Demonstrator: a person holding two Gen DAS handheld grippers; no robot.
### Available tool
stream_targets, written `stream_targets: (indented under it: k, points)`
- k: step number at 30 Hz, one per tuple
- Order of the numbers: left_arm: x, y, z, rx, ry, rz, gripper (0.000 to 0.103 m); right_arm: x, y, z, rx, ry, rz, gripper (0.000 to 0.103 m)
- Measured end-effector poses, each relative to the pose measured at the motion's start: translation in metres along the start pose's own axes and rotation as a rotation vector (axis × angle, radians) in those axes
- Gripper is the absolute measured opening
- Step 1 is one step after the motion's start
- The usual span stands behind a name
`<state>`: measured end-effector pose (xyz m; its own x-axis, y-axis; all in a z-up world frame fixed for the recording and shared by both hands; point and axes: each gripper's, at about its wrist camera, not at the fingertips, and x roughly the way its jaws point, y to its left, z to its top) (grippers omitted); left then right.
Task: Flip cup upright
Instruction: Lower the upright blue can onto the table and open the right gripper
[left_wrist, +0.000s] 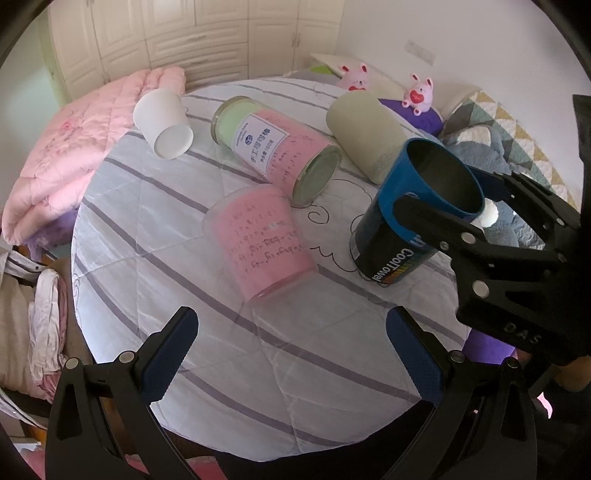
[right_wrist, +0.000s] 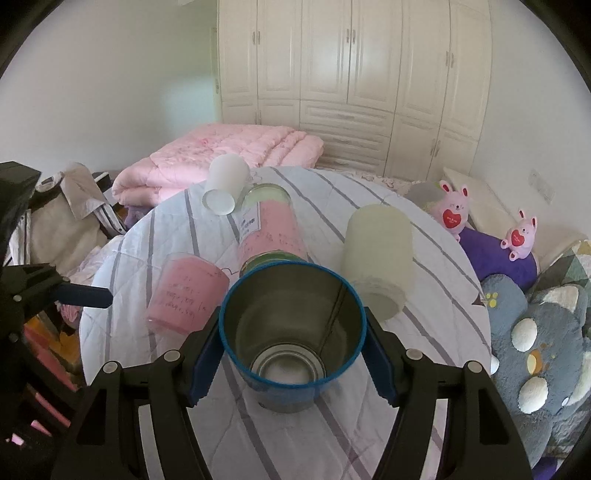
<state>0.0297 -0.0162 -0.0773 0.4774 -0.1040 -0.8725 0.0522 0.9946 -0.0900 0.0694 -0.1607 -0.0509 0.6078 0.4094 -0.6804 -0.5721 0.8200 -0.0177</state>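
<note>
A blue metal can-like cup (right_wrist: 291, 332) stands mouth up on the round table (right_wrist: 424, 369), leaning a little in the left wrist view (left_wrist: 413, 218). My right gripper (right_wrist: 291, 343) is shut on the blue cup, one finger on each side of its rim. My left gripper (left_wrist: 291, 354) is open and empty above the table's near edge. A short pink cup (left_wrist: 260, 240) lies on its side ahead of it. A tall pink-and-green cup (left_wrist: 277, 146), a white cup (left_wrist: 164, 123) and a beige cup (left_wrist: 365, 131) also lie on their sides.
The table carries a white cloth with grey stripes. A pink quilt (left_wrist: 70, 147) lies behind it on the left. Plush toys (right_wrist: 454, 210) and a grey-blue plush blanket (right_wrist: 535, 332) sit on the right. Clothes (left_wrist: 33, 317) hang beside the table's left edge.
</note>
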Motion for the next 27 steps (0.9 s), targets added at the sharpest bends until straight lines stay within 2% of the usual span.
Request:
stream_targets:
  k: [3, 8, 14, 20, 27]
  points:
    - [-0.001, -0.002, -0.001, -0.001, -0.001, -0.002, 0.103, -0.005, 0.001, -0.001, 0.008, -0.016, 0.004, 0.079]
    - [-0.005, -0.004, -0.005, 0.003, -0.009, 0.005, 0.103, -0.01, 0.0, 0.0, 0.044, -0.02, 0.045, 0.079]
    - [-0.011, -0.004, -0.007, -0.007, -0.024, 0.012, 0.103, -0.015, 0.001, -0.002, 0.054, -0.02, 0.048, 0.079]
    - [-0.021, -0.008, -0.01, -0.011, -0.05, 0.012, 0.103, -0.032, 0.0, 0.0, 0.058, -0.062, 0.029, 0.079]
    - [-0.041, -0.017, -0.01, -0.023, -0.131, 0.007, 0.103, -0.058, -0.008, 0.002, 0.077, -0.115, 0.008, 0.08]
